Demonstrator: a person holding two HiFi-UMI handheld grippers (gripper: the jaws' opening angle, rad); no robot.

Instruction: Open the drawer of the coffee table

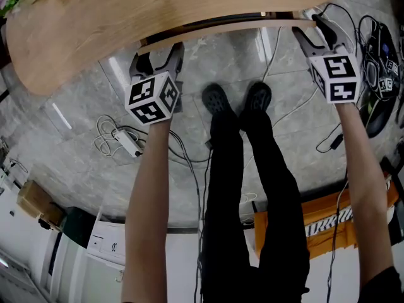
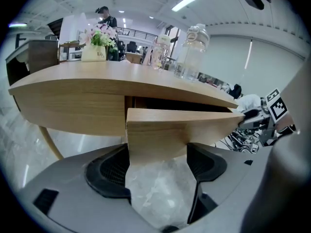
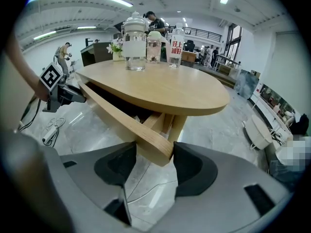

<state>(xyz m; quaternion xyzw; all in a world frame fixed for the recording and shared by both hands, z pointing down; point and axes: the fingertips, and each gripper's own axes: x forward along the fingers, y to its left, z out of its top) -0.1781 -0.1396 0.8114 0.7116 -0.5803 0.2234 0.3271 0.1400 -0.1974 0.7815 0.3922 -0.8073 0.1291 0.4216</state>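
The oval wooden coffee table (image 1: 158, 11) fills the top of the head view. Its curved drawer front (image 1: 221, 27) stands a little way out from under the tabletop, with a dark gap behind it. My left gripper (image 1: 158, 48) is shut on the drawer front's left end (image 2: 160, 135), with the wood between both pads. My right gripper (image 1: 319, 33) is shut on the drawer front's right end (image 3: 155, 149). From the right gripper view the drawer front (image 3: 116, 118) runs back to the other gripper (image 3: 60, 93).
A jar and bottles (image 3: 135, 42) stand on the tabletop, and a flower pot (image 2: 95, 45) sits at its far side. The person's shoes (image 1: 237, 98) are below the drawer. A power strip with cables (image 1: 126, 144) lies on the floor at left, black gear (image 1: 379, 74) at right.
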